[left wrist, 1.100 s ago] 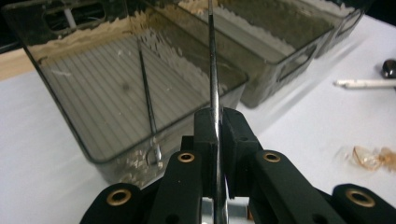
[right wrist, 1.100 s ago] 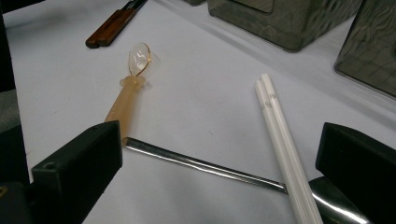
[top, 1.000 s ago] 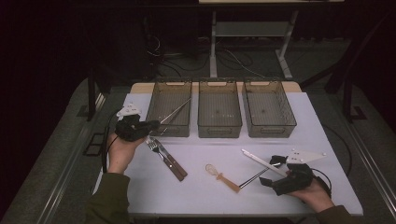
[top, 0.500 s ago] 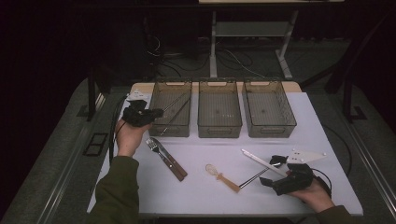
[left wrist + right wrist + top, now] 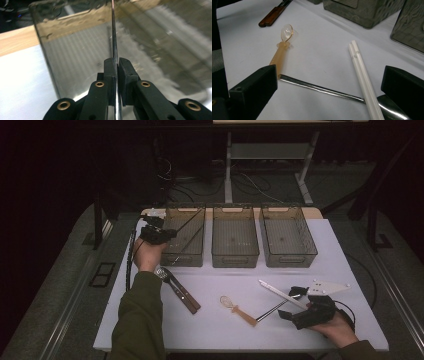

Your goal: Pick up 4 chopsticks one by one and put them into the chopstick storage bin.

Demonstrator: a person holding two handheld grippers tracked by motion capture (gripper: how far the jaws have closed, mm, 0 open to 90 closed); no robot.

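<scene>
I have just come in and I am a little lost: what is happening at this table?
A person sorts cutlery into bins. The left tongs are shut on a thin metal utensil held over the left bin. The right tongs rest open near a metal rod and white chopsticks. A small amber spoon lies on the table.

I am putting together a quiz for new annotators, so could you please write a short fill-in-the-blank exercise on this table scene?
1. The left gripper is shut on a thin ____ rod.
2. Along the far side of the table stand ____ mesh baskets.
3. The right gripper's fingers are ____.
4. The small amber spoon lies between the wooden-handled utensils and the white ____.

Missing words: metal; three; open; chopsticks
</scene>
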